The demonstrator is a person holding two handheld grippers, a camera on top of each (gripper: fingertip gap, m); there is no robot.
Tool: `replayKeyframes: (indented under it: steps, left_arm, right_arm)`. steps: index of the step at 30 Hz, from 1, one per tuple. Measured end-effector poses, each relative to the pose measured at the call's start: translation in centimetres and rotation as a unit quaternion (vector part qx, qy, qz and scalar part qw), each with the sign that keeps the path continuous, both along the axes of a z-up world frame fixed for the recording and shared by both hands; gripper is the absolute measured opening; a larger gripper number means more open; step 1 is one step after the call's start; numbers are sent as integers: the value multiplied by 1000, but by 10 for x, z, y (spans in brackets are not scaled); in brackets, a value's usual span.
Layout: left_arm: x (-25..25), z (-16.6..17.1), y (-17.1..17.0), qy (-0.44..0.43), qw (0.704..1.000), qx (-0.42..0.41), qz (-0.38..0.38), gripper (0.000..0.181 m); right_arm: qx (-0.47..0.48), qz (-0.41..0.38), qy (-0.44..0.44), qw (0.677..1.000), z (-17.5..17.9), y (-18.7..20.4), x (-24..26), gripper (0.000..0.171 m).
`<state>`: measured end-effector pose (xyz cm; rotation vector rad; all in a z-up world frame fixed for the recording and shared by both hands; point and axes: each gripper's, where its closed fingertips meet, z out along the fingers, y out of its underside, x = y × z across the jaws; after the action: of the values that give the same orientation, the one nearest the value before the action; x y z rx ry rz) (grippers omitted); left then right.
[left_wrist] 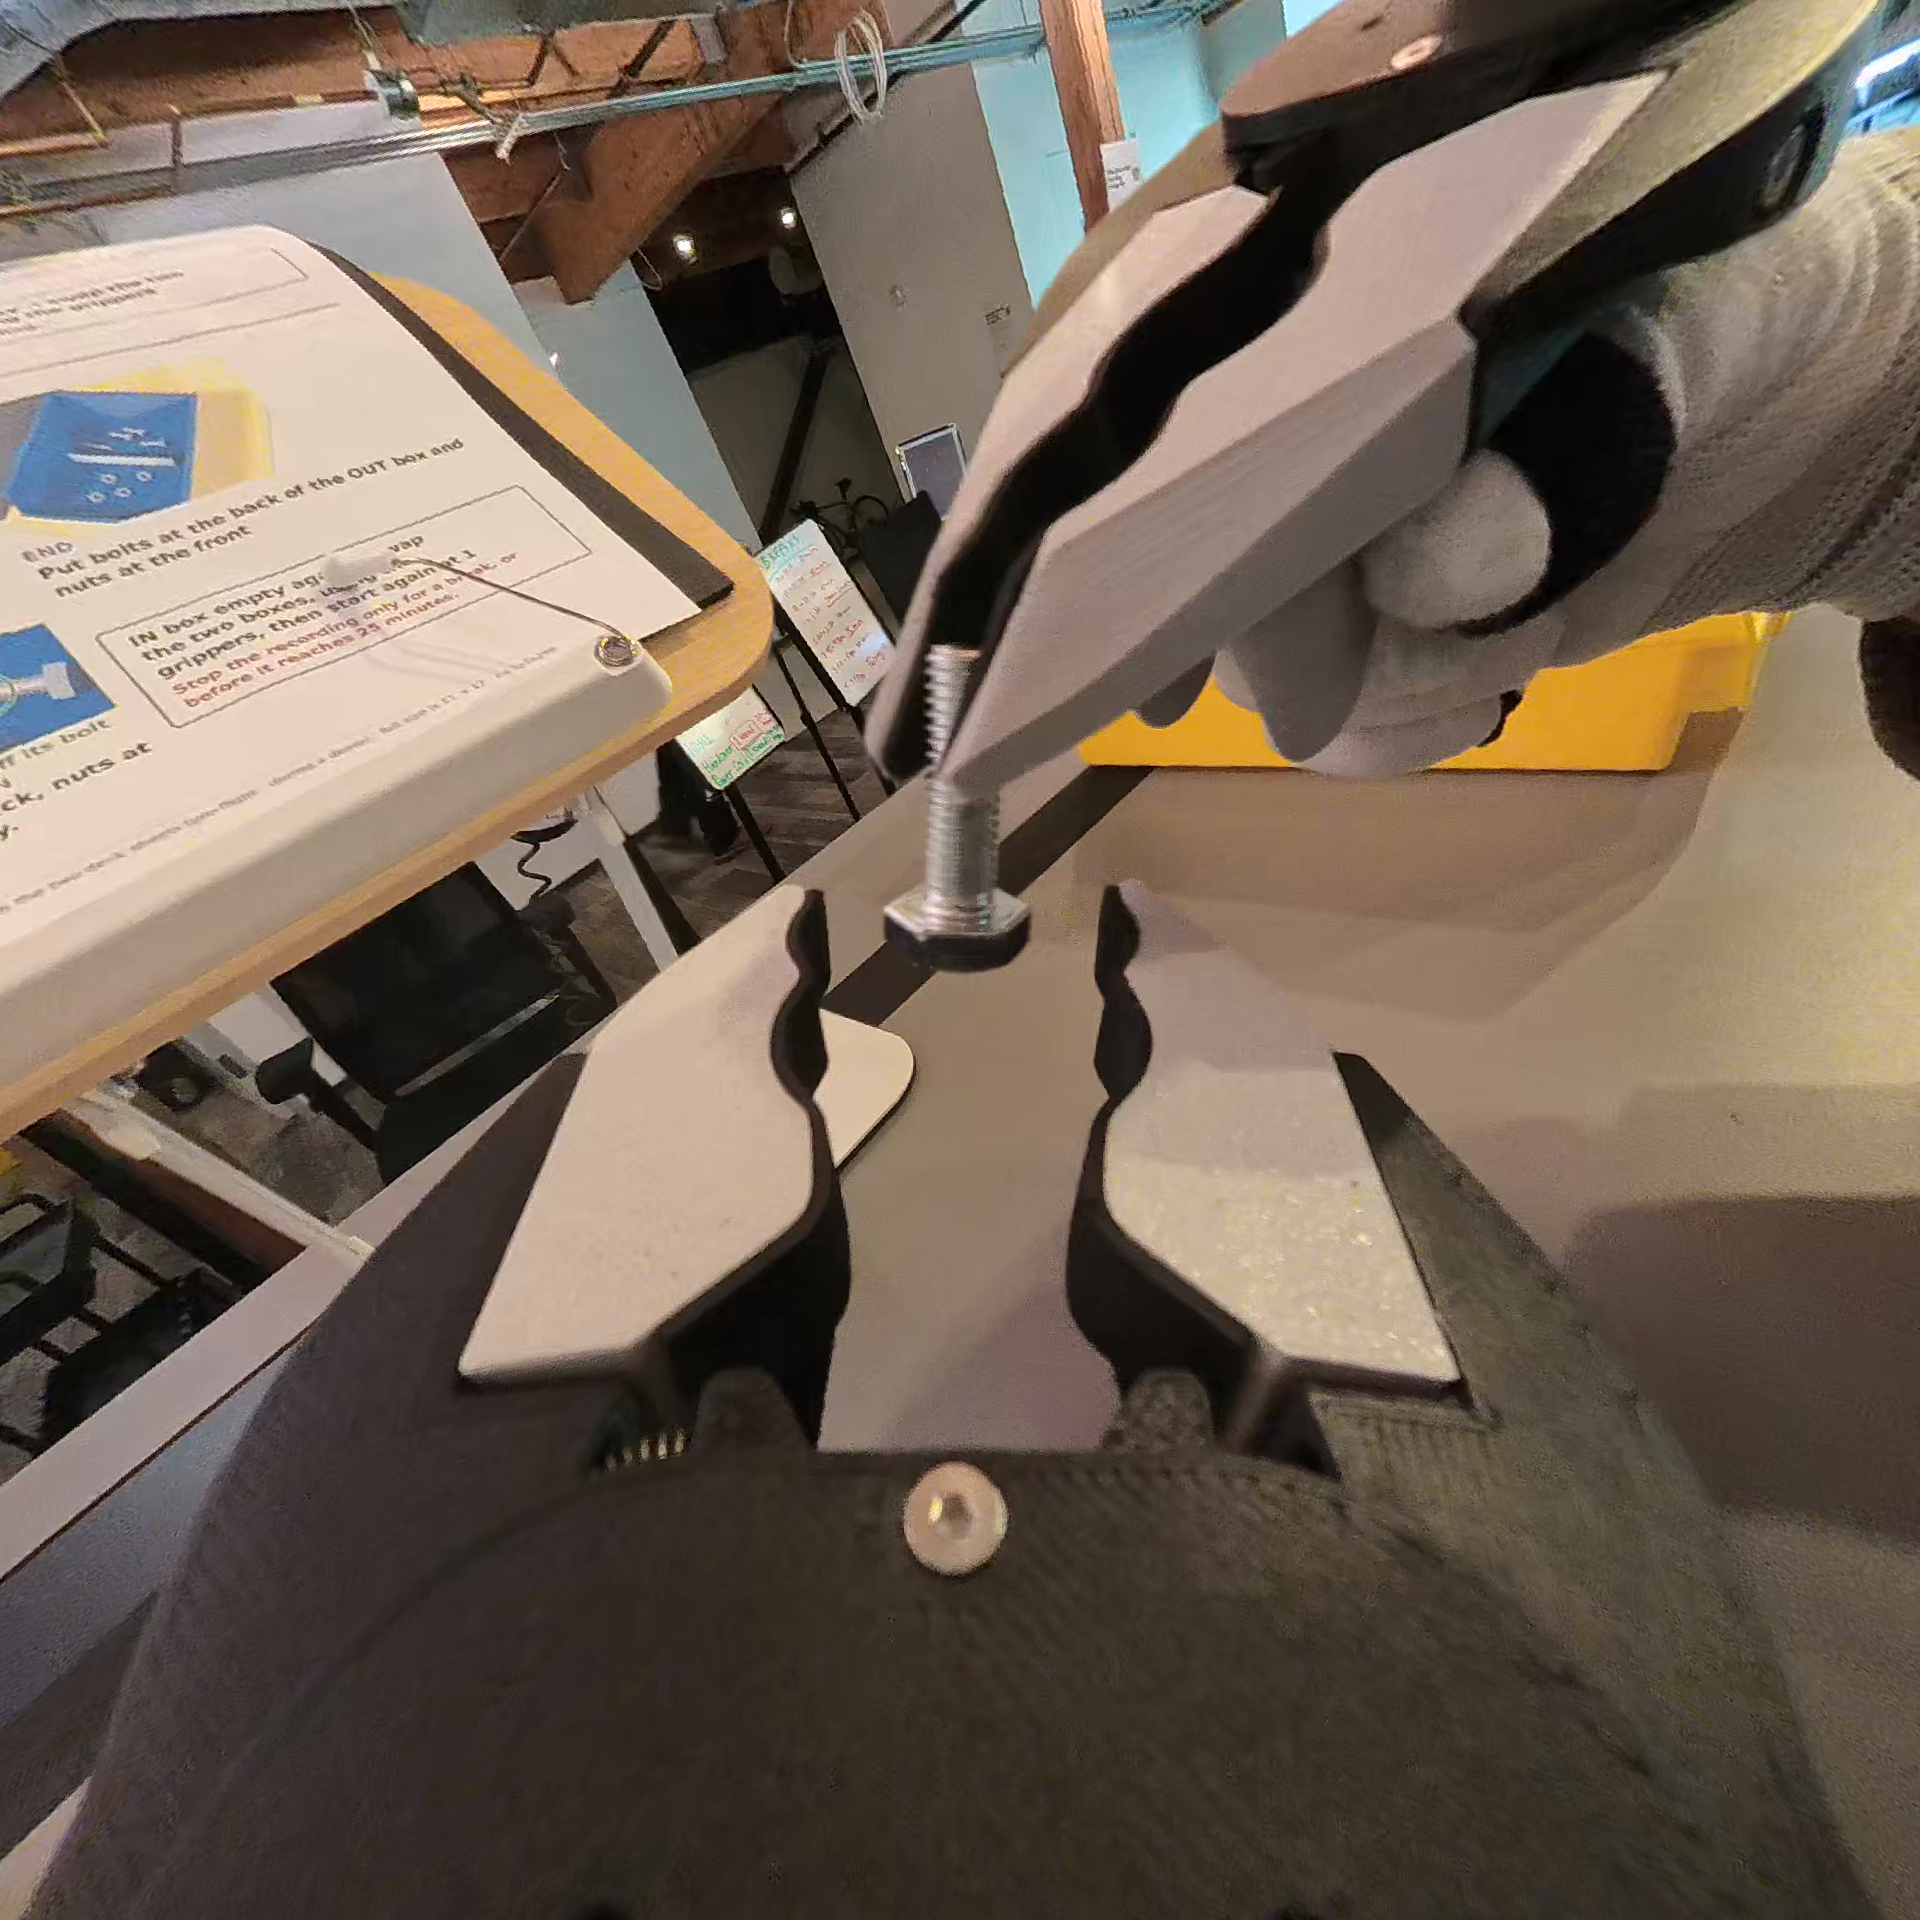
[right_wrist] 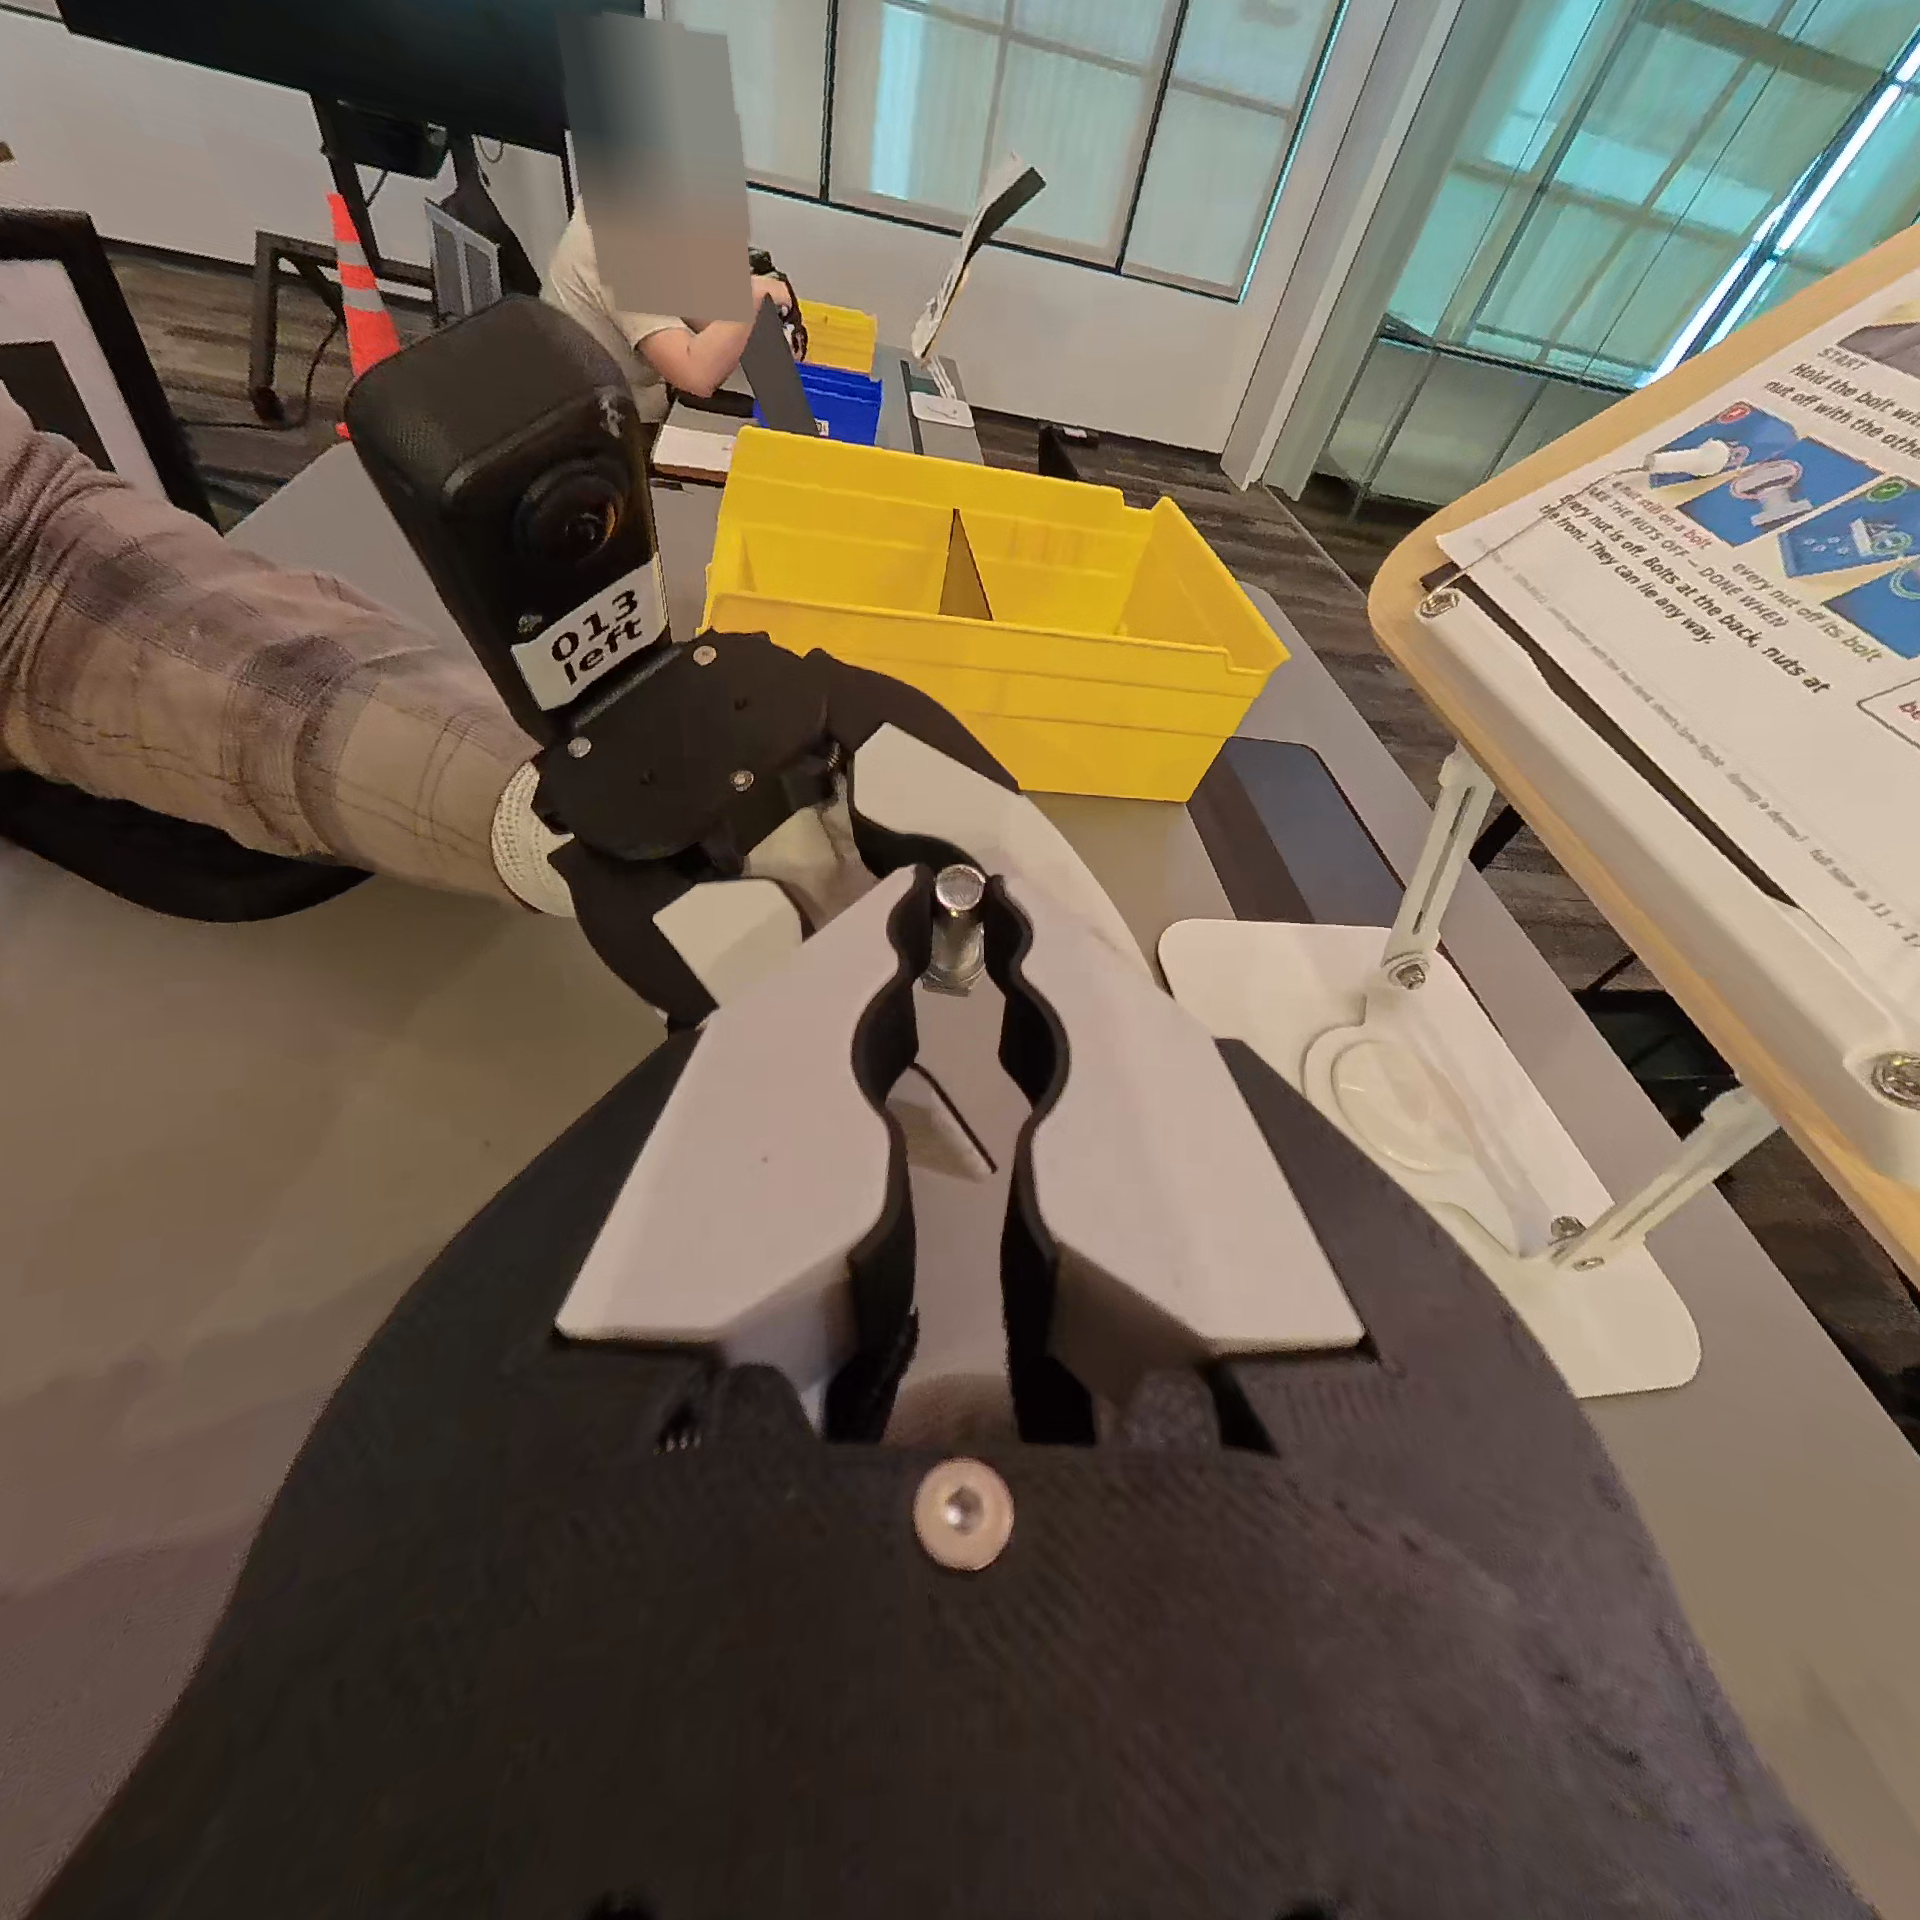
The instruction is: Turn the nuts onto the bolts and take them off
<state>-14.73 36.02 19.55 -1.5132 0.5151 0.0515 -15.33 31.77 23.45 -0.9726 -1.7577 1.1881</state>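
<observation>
1. The right gripper (right_wrist: 958,914), with pale grey finger plates over black wavy pads, is clamped on the threaded shank of a silver hex-head steel bolt (left_wrist: 954,831). In the left wrist view it comes in from the upper right of the frame and the bolt hangs head-down at centre, clear of the table. Gripping the thread end leaves the head free, probably so the other tool can reach it.

2. The left gripper (left_wrist: 961,966) stands open in the lower half of its own view. Its two grey finger plates are spread, with the bolt head just beyond and between the tips and not touching either. It holds nothing.

3. No nut shows on the bolt in either view, so I judge this bolt is already stripped, or not yet fitted.

4. In the right wrist view the bolt's end (right_wrist: 957,890) sits at centre between the closed tips.

5. A yellow plastic divided bin (right_wrist: 997,634) sits above centre on the grey tabletop (right_wrist: 312,1091), near enough to drop parts in. What lies inside cannot be seen.

6. A tilted wooden board carrying a printed instruction sheet (left_wrist: 312,540) fills the upper left of the left wrist view, angled toward the worker for reading.
</observation>
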Motion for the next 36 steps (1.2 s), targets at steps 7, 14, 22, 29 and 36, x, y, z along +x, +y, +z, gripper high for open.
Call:
replayKeyframes:
  steps: [7,14,22,29,36]
  left_arm:
    - [5,3,-5,0,1000,17,-6,30]
    - [2,4,-6,-5,1000,20,-1,16]
    - [1,-2,-5,-1,1000,8,-3,17]
    - [3,-7,-5,7,1000,-2,-7,17]
    - [3,-5,-6,2,1000,-1,-7,15]
  right_arm:
    - [17,-3,-20,1000,-9,0,-2,7]
    - [15,-2,-20,1000,-6,0,2,7]
    - [34,-8,-35,999,-11,0,2,7]
    - [48,-8,-51,997,-15,-1,2,7]
    - [48,-17,-45,998,-12,0,0,12]
